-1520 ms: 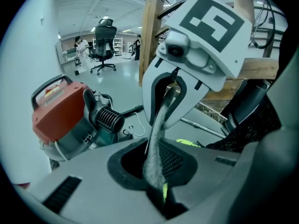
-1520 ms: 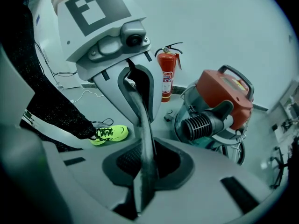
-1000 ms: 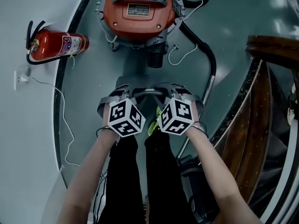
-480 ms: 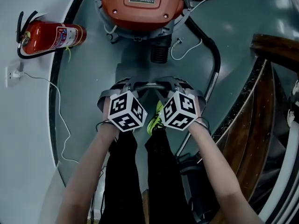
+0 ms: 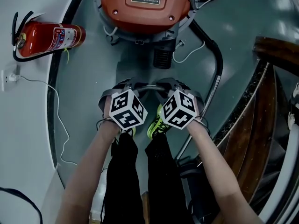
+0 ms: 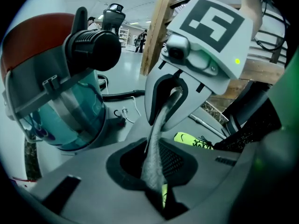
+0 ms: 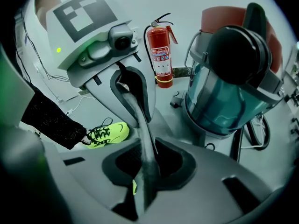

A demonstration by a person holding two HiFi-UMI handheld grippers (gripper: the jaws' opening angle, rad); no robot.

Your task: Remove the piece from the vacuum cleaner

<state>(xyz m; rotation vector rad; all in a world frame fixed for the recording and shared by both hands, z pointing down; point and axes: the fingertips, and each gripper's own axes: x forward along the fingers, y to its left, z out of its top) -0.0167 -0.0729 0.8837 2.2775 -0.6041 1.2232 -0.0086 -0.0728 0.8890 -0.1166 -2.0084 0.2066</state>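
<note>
The fire extinguisher (image 5: 46, 37) lies left of the vacuum cleaner (image 5: 145, 8), its hose (image 5: 217, 59) at right.

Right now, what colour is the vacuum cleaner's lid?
Orange-red. The vacuum cleaner's lid shows best in the head view.

The floor (image 5: 93, 78) is smooth grey-green. Just ahead of both pairs of jaws, the vacuum (image 5: 145, 8) sits on it. Ahead and well left of the left jaws, an extinguisher (image 5: 46, 37) stands upright at the foot of the white wall. A black hose (image 5: 216, 55) curves off the vacuum and passes right of the right jaws. A thin white cord (image 5: 189, 55) lies loose between vacuum and hose. Neon shoes (image 5: 156, 125) stand just behind the jaws.
</note>
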